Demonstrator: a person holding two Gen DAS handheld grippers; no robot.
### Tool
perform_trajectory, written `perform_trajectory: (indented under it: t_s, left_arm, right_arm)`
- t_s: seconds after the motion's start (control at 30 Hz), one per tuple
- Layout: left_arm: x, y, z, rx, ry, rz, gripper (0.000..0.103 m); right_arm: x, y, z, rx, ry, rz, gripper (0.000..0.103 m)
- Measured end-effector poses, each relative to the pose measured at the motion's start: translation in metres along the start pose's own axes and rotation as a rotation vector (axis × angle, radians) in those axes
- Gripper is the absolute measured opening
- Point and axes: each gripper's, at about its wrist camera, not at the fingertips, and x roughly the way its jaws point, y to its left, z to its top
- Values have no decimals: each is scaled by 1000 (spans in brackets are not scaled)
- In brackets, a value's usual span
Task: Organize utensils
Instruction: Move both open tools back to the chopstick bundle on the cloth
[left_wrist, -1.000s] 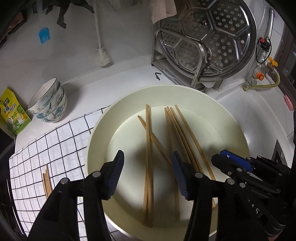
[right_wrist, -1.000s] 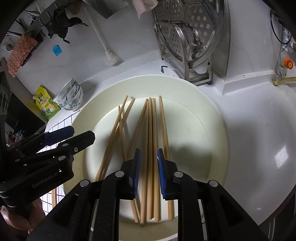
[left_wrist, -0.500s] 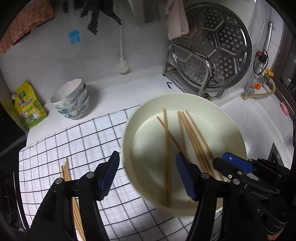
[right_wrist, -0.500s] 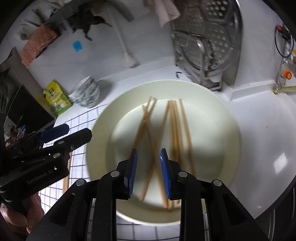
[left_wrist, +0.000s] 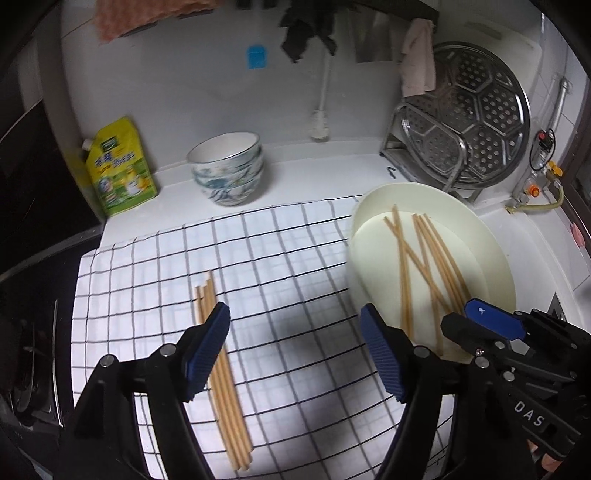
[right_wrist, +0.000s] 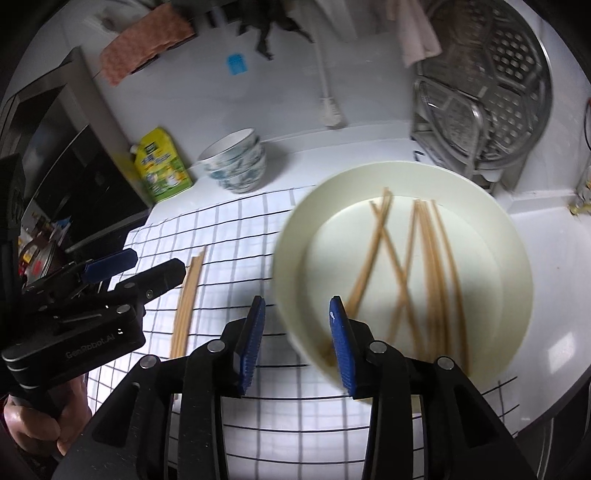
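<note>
Chopsticks (right_wrist: 424, 266) lay crossed in the plate (right_wrist: 517, 266); sorted ones (left_wrist: 221, 369) lay aligned on the cloth (left_wrist: 288, 266). Both hand-held grippers, left (left_wrist: 295, 354) and right (right_wrist: 295, 343), hung apart, empty, likely ready to pick.

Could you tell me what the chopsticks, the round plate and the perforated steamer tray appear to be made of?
Chopsticks: probably bamboo or wood, tan and matte.
Plate: cream, smooth with a soft sheen; plastic or glazed ceramic, unclear.
Steamer tray: metal, likely stainless steel, silvery and reflective with punched holes.
</note>
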Motion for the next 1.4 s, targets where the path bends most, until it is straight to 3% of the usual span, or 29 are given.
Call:
perform_trajectory:
  t_s: [0.3, 0.77, 1.4]
  left_arm:
    - [-5, 59, -28, -98, 9, 69, 83]
    - [6, 128, -82, -181, 74, 175, 84]
    - [29, 163, -106, -161, 97, 154, 84]
  right_arm:
    - [19, 48, -11, -69, 50, 38, 40]
    - [81, 98, -44, -118, 172, 79, 44]
    - [139, 128, -67, -122, 200, 1, 44]
